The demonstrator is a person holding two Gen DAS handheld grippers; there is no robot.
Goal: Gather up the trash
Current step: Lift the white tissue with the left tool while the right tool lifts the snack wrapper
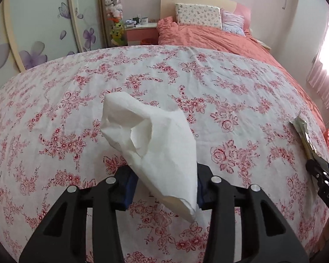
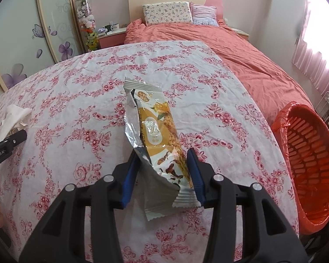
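Between the blue-padded fingers of the left gripper [image 1: 164, 186] stands a crumpled white paper tissue [image 1: 151, 140], clamped at its lower part and lifted off the white bedspread with red rose print [image 1: 219, 83]. The right gripper [image 2: 162, 175] likewise grips a torn foil snack wrapper with orange and brown print [image 2: 155, 131], which sticks forward from its jaws above the same cloth. Just to the right of the right gripper, beyond the edge of the bedspread, sits an orange plastic slatted bin lined with an orange bag [image 2: 311, 153]; its mouth faces the camera and looks bare inside, as far as can be seen. By my judgement the picking is done for both pieces and the dropping is left: the wrapper is near the bin, the tissue farther off on the left. No other litter shows on the cloth ahead of either gripper.
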